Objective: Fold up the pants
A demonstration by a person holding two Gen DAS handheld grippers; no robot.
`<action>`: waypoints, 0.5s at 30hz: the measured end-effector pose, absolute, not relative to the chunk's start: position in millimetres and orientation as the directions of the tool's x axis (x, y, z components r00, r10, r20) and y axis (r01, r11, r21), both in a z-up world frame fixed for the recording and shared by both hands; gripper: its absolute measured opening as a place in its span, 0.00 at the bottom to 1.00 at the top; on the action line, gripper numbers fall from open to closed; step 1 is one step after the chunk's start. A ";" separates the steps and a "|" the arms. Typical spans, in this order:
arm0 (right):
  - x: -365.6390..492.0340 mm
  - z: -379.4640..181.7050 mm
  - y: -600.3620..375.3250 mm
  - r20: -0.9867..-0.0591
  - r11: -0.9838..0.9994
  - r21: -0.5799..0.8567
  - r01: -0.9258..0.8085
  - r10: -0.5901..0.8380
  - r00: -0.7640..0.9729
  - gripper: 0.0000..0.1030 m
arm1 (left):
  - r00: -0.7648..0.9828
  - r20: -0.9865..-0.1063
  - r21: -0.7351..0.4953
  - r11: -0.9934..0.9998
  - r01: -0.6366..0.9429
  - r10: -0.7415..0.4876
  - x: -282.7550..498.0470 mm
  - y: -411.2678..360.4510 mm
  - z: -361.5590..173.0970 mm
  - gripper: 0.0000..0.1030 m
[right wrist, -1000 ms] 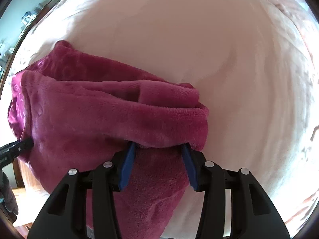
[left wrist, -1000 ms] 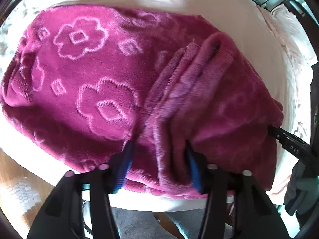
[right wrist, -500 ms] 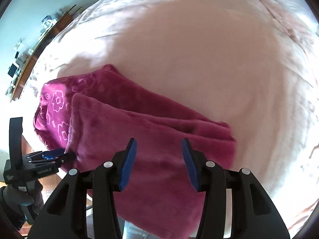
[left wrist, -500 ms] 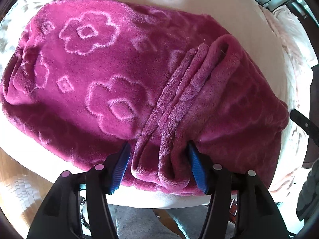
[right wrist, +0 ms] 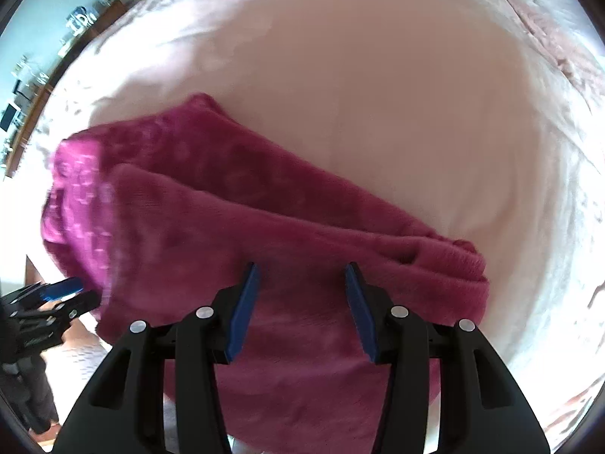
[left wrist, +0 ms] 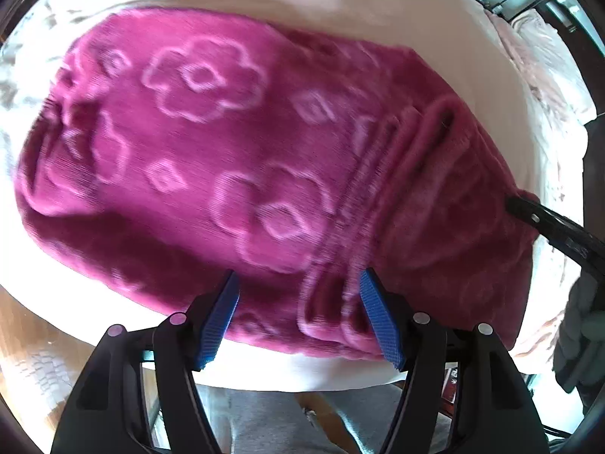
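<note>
Both grippers: the left gripper [left wrist: 298, 316] and the right gripper [right wrist: 300, 308] stand with jaws wide, holding nothing, each poised over the near part of the cloth.
Pants: the magenta fleece pants [left wrist: 234, 174] lie in a folded bundle on the bed [right wrist: 378, 94], close to its near edge; in the right wrist view one end droops over that edge.
Step in hand: a fold looks just laid down, judging by the stacked layers and the ridged hems [left wrist: 382, 189] bunched on top.
Next move: probably a fresh grip on one end to fold the bundle once more, or a tidy of the loose hems; the thick pile calls for a deep bite.
Edges: the near bed edge is tight, with wood floor [left wrist: 34, 340] beyond.
Open room: plenty of bare bedding on the far side.
</note>
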State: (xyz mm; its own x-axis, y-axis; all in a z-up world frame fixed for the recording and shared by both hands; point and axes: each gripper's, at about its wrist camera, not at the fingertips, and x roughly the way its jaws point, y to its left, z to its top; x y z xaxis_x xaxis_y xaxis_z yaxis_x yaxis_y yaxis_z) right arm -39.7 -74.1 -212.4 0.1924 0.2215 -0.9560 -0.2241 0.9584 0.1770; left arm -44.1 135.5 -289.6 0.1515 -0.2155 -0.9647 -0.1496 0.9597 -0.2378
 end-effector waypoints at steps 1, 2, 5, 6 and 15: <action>-43.0 -207.6 -68.7 -0.953 0.955 0.184 -0.233 0.231 0.195 0.47 | 0.160 -0.965 -0.234 0.960 -0.157 -0.209 -43.1 144.0 -286.5 0.64; -46.2 -203.2 -62.0 -0.950 0.950 0.194 -0.244 0.244 0.196 0.47 | 0.166 -0.965 -0.230 0.959 -0.165 -0.203 -42.4 151.3 -284.6 0.64; -53.5 -195.2 -35.1 -0.940 0.930 0.228 -0.289 0.287 0.182 0.47 | 0.185 -0.965 -0.221 0.956 -0.192 -0.186 -40.0 176.4 -278.0 0.64; -54.4 -194.1 -22.5 -0.937 0.921 0.239 -0.307 0.301 0.175 0.47 | 0.190 -0.965 -0.217 0.956 -0.197 -0.180 -39.4 183.4 -276.1 0.64; -41.0 -204.4 52.0 -0.941 0.895 0.219 -0.390 0.300 0.159 0.48 | 0.233 -0.966 -0.161 0.965 -0.208 -0.110 -36.6 245.3 -257.7 0.64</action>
State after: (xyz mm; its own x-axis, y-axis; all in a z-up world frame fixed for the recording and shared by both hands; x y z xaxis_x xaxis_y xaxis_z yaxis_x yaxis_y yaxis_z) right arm -41.0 52.0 -204.4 0.1593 0.2996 -0.9407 -0.3895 0.8946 0.2189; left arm -36.6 245.3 -257.7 0.2334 -0.1105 -0.9661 -0.2085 0.9647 -0.1607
